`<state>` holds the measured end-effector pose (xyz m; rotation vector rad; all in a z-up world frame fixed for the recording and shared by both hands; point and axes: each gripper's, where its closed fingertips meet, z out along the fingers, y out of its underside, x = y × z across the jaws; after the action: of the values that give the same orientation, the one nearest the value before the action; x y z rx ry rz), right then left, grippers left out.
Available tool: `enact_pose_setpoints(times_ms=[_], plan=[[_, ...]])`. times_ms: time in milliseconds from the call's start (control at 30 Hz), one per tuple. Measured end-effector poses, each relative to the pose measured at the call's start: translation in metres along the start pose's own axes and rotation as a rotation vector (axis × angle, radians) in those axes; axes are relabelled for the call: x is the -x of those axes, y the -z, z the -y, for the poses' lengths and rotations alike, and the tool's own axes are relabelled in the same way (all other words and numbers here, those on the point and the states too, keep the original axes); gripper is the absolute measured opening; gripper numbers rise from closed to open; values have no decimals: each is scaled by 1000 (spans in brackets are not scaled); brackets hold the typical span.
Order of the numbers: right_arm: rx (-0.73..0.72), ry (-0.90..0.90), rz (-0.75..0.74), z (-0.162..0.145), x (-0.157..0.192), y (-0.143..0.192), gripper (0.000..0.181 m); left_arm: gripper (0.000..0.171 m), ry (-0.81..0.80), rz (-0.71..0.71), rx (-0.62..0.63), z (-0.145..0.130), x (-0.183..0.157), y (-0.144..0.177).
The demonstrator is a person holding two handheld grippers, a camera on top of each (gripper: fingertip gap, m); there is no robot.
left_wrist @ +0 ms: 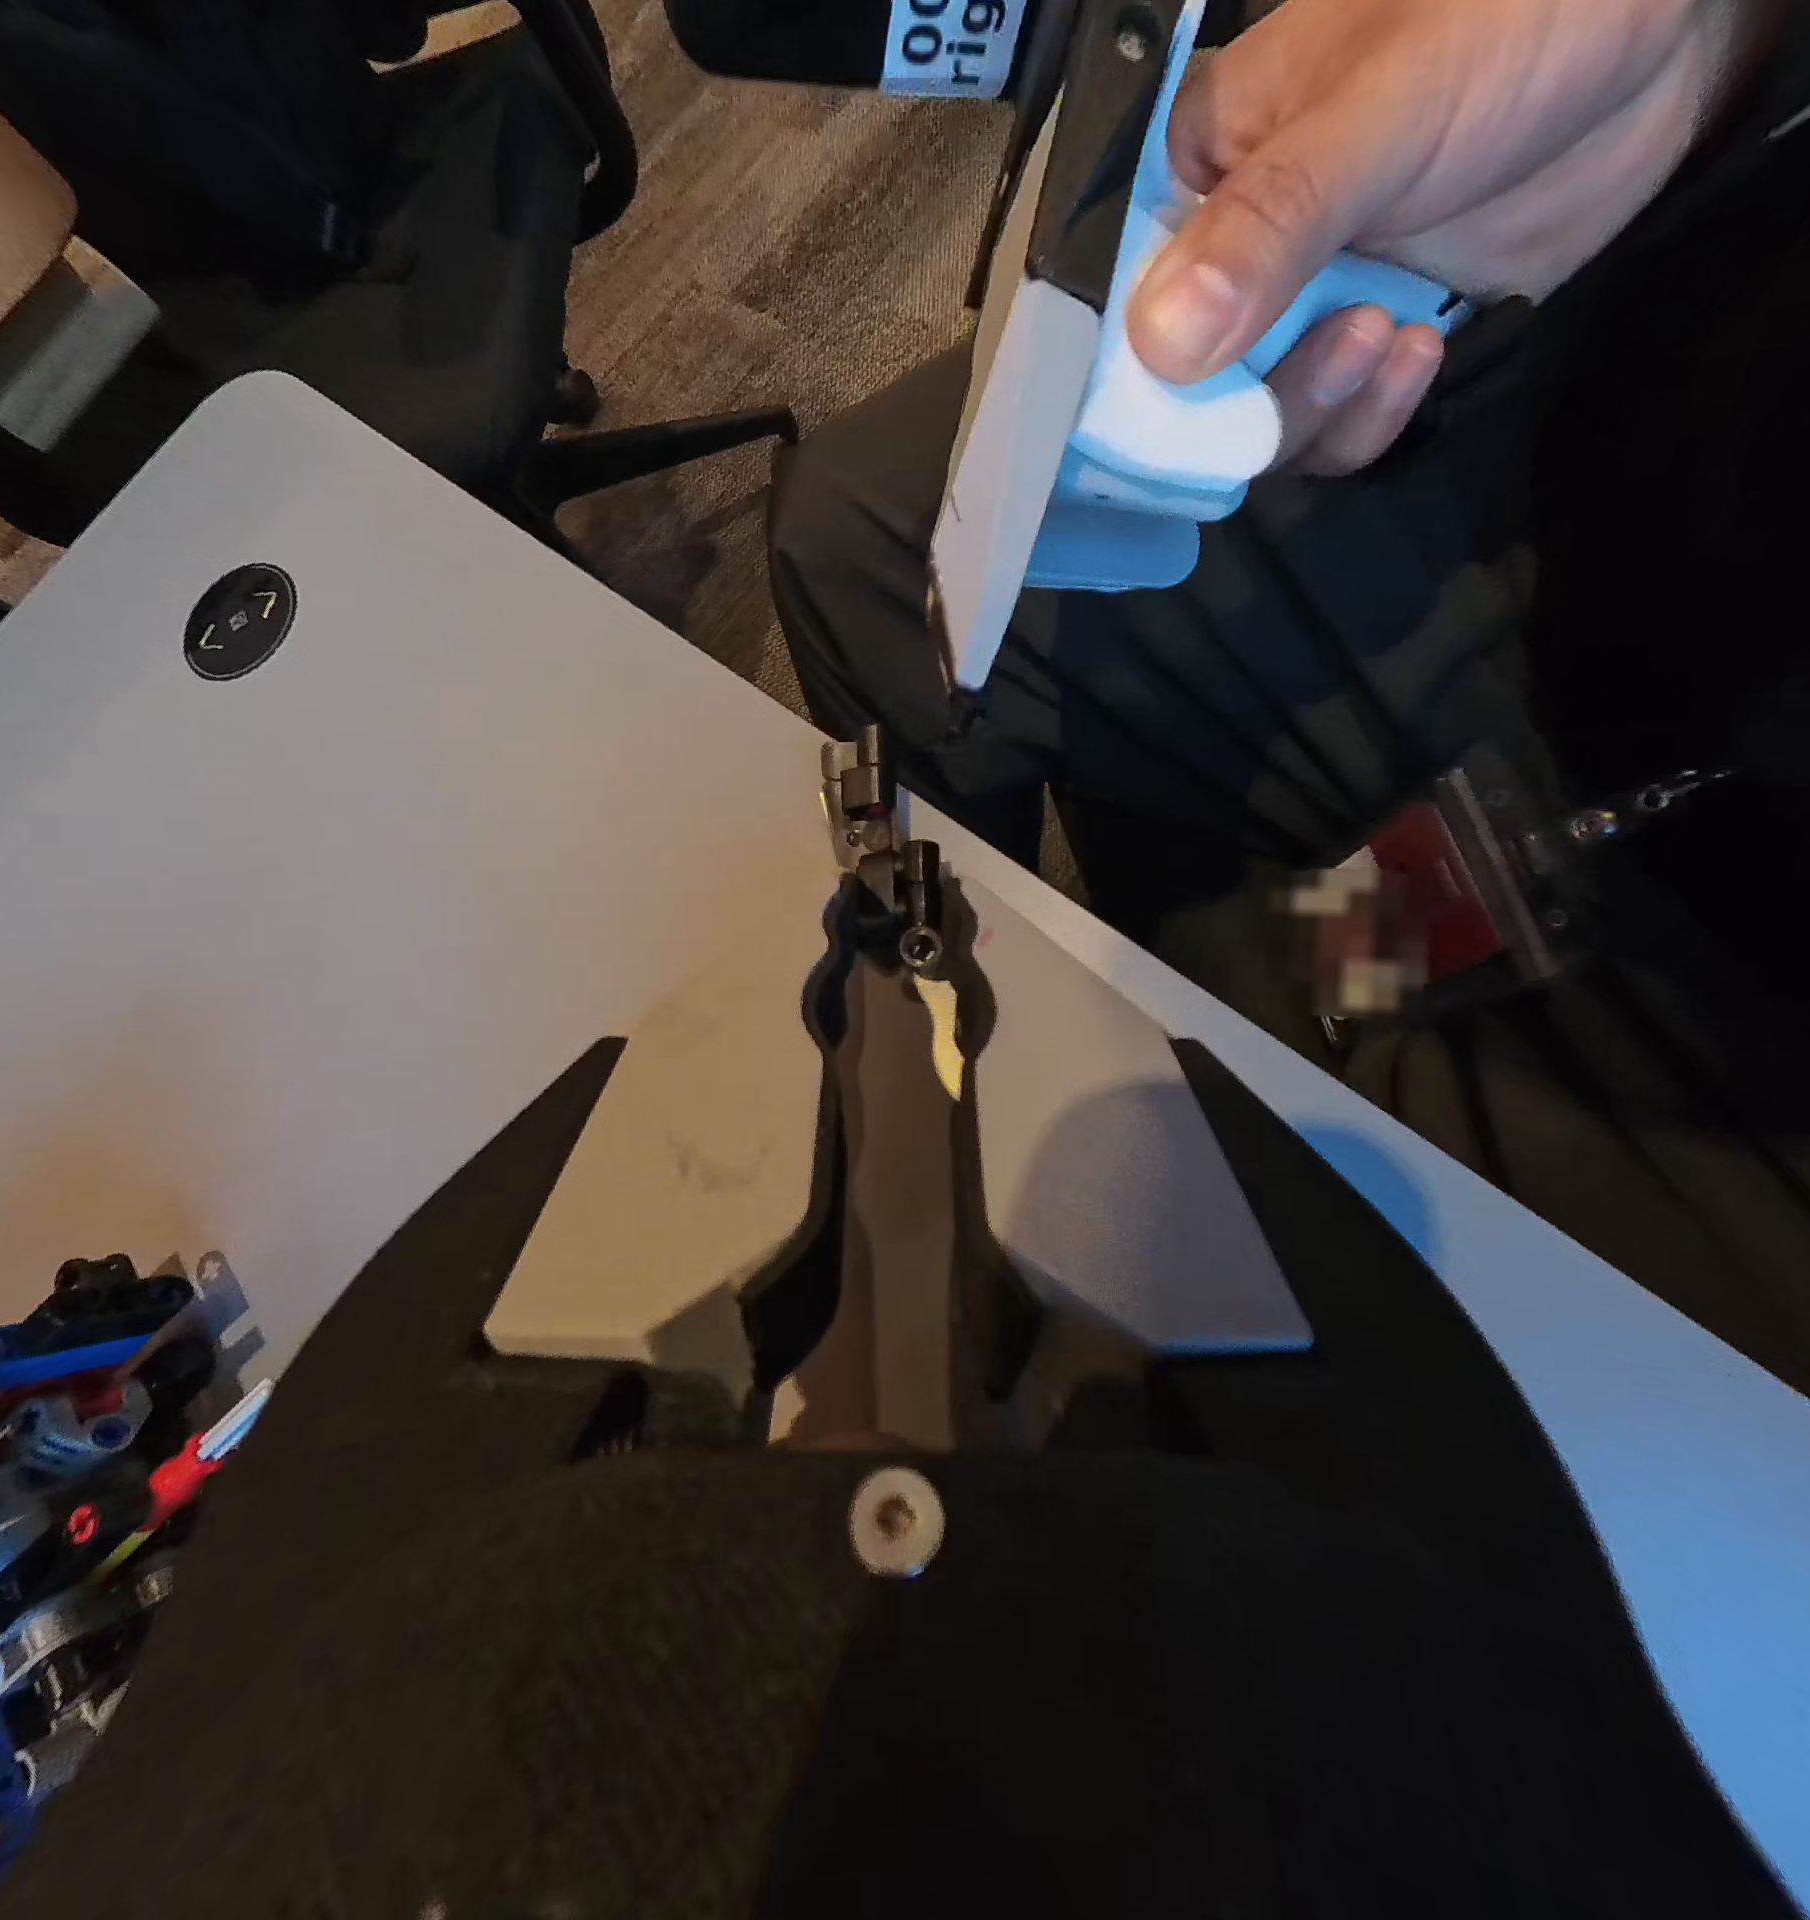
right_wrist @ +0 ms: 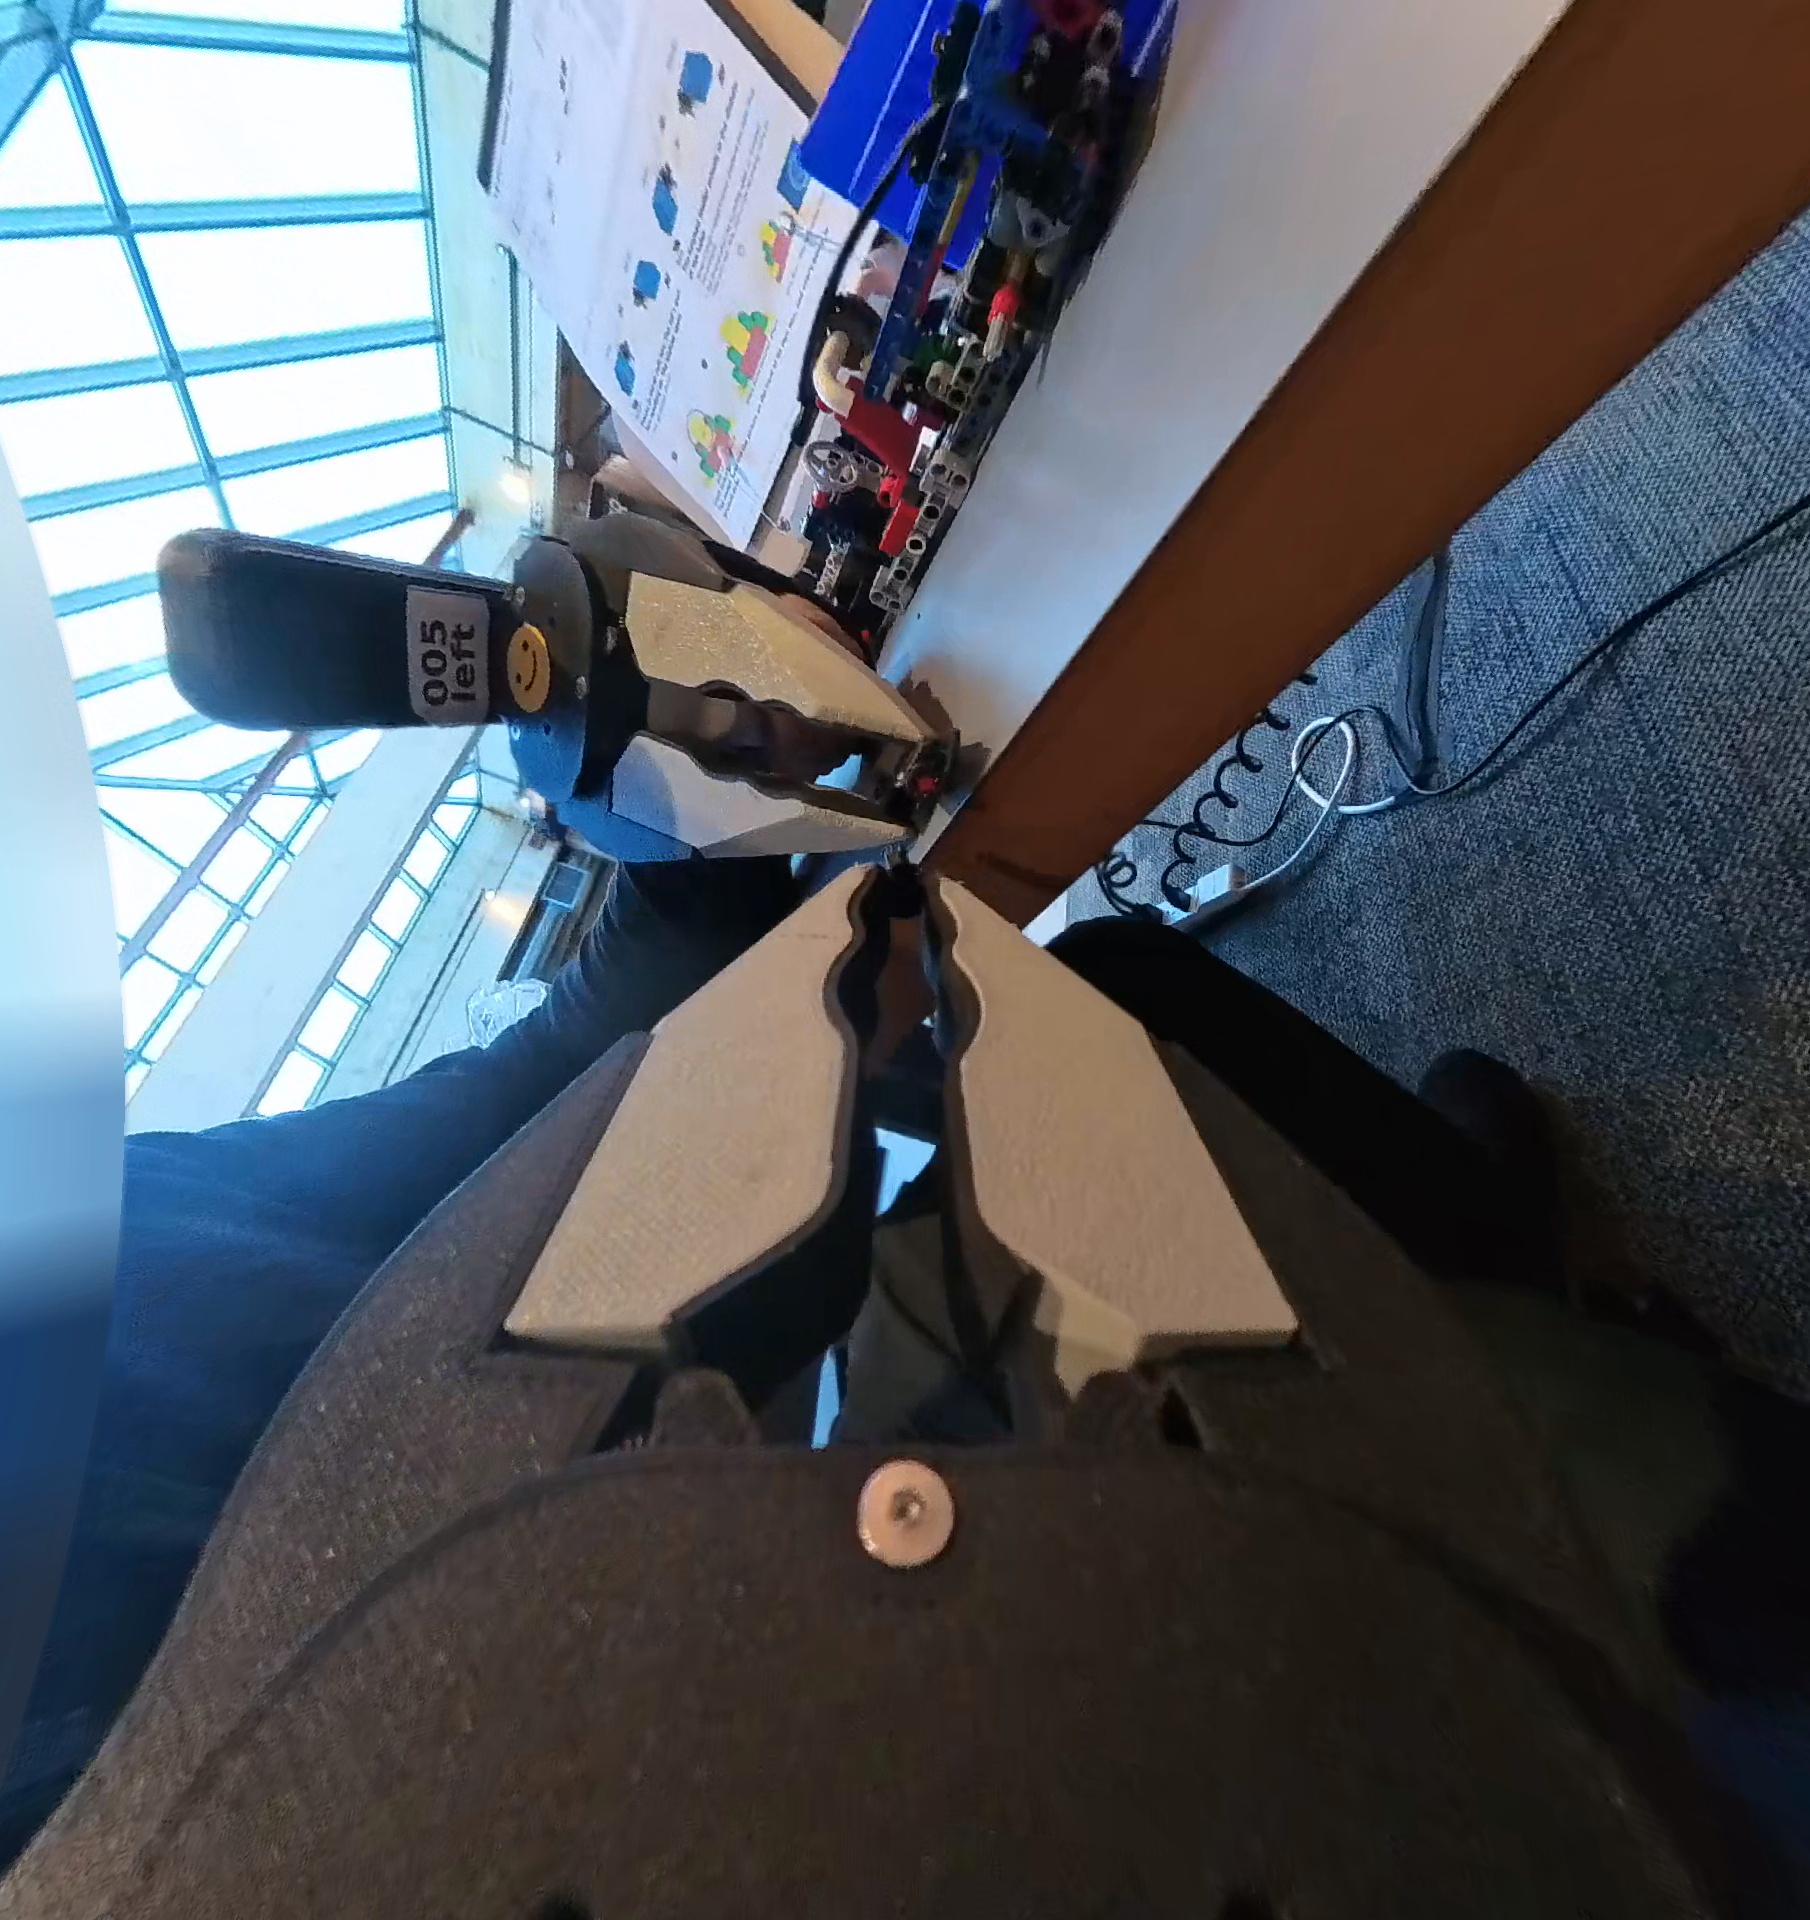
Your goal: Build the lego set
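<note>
Bright daylight thru glazed roof, blown-out glare w/ blue cast, soft shadows on white table, fisheye warp at edges, foreground slightly blurred

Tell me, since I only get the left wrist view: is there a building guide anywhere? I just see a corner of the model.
Observer: Yes. The right wrist view shows a printed instruction sheet on the table, beside the lego model.
Operator: What's under the table?
Observer: Carpet, with cables lying on it.
Operator: Anything odd on my own claw?
Observer: The left claw, shut on a small black piece, has a round yellow sticker on its body.
</note>
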<state>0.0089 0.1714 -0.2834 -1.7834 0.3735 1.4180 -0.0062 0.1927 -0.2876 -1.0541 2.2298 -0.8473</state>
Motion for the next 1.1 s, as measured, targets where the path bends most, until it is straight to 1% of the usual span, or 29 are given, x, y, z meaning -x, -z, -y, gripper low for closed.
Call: enact_pose_setpoints(times_ms=[133, 267, 367, 433, 500, 567, 667, 767, 800, 967, 1033, 1100], plan=[[26, 56, -48, 1, -4, 3, 4, 14, 48, -35, 2, -3, 0, 3], [45, 103, -68, 4, -4, 4, 4, 33, 144, -74, 8, -8, 4, 6], [57, 130, -73, 5, -3, 4, 3, 41, 159, -80, 18, -11, 6, 9], [76, 124, -49, 4, 2, 4, 4, 36, 121, -18, 5, -7, 11, 14], [111, 112, -25, 0, 7, 4, 4, 21, 50, -19, -44, 13, -1, 17], [147, 96, 3, -3, 12, 3, 4, 19, -23, 15, -19, 25, -9, 9], [168, 74, 38, -4, 17, 1, 3, 21, -104, 26, 55, 27, -22, -9], [198, 66, 46, -8, 15, 0, 3, 6, -164, 76, 58, 28, -22, -16], [205, 63, 50, -9, 16, 0, 3, 2, -172, 83, 57, 28, -22, -16], [195, 61, 55, -7, 15, -1, 3, 1, -180, 104, 63, 28, -19, -16], [163, 81, 66, -2, 16, 0, 3, 1, -154, 120, 46, 31, -16, -15], [127, 60, 101, 2, 19, 1, 3, 1, -110, 124, 19, 35, -13, -14]])
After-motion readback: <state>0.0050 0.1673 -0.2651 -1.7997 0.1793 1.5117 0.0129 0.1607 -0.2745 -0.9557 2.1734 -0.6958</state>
